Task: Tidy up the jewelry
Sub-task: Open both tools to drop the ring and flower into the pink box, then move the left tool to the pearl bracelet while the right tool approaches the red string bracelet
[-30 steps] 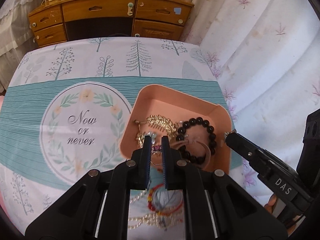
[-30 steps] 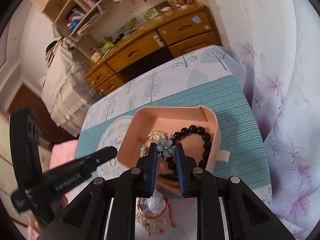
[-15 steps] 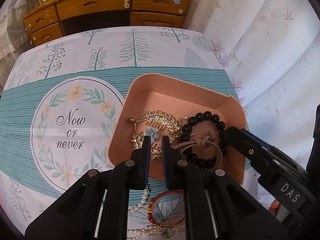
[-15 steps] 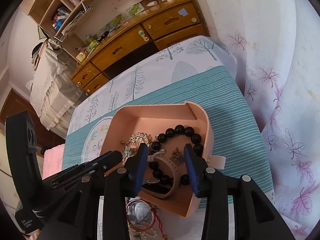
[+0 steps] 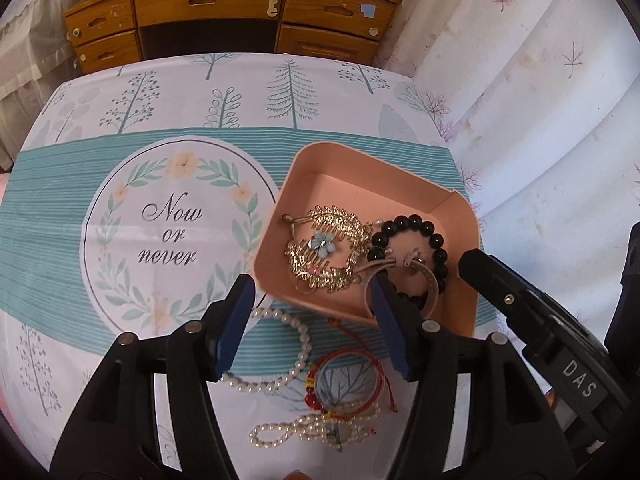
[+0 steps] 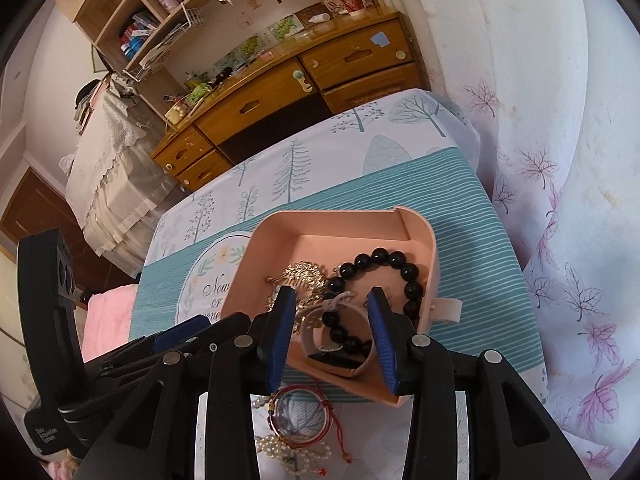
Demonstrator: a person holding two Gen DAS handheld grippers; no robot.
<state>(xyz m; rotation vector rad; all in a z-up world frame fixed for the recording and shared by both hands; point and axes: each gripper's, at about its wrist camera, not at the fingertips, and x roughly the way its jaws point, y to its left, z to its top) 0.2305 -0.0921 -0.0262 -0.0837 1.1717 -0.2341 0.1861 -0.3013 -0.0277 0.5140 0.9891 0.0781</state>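
**Sorting jewellery: both tongs apart above the tray**

Standing on the tabletop, which is covered by a white and teal tree-print cloth, the pink square plastic tray sits toward the right edge. Inside it lie a gold leaf-shaped hair comb, a pale blue flower clip resting on that comb, a black round-bead bracelet and a beige strap wristwatch.

The left tongs are spread wide and hold nothing; they hover over the tray's near edge. The right tongs are likewise apart and empty, positioned above the watch and black bracelet.

Outside the tray, on the cloth nearer the cameras, lie a white pearl bead strand and a red cord bracelet, apparently overlapping a second pearl piece, though the tangle is hard to separate.
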